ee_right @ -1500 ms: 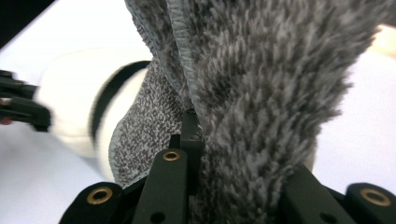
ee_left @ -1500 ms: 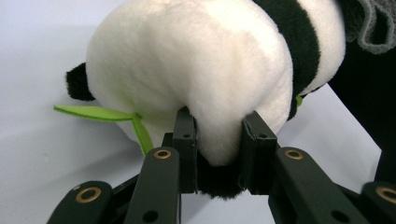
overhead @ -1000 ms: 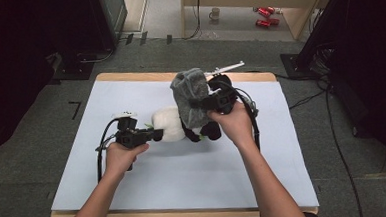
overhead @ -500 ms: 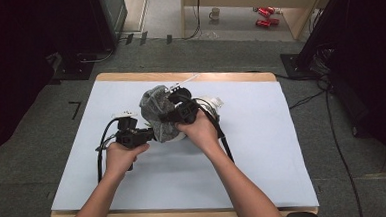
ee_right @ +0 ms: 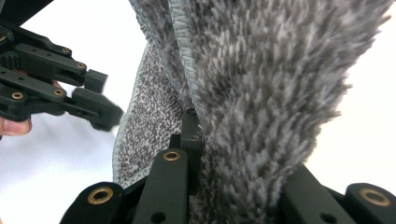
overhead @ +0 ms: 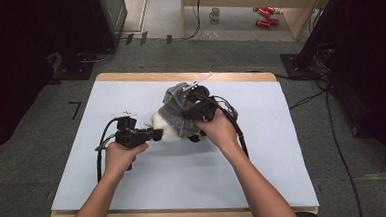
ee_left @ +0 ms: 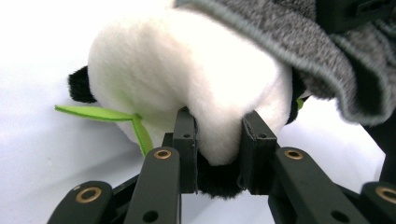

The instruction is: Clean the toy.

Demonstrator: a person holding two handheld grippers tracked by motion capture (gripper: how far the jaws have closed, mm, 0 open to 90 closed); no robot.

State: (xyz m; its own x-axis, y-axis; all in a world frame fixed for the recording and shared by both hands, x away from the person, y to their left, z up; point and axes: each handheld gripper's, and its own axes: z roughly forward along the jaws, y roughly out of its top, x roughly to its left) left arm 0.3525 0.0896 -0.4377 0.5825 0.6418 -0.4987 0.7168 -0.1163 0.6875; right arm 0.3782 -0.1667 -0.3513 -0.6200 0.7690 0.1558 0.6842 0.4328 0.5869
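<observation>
Left tongs [ee_left: 218, 154] pinch white plush toy [ee_left: 187, 74] at its lower bulge, near green leaf [ee_left: 116, 119]. Right tongs [ee_right: 233, 154] clamp grey fuzzy cloth [ee_right: 261, 84], draped over toy's far side. Toy lies mid-desk [overhead: 135, 191], between both hands, cloth partly covering it.

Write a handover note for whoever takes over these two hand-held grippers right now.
Left gripper: shut on the white plush panda toy with black ears and green leaf, pinning it on the pale blue table mat.
Right gripper: shut on the fuzzy grey knitted cloth, held over the toy.
Done: the cloth partly covers the toy's far side.
Left: probably draw the cloth fully over the toy, then release both.
</observation>
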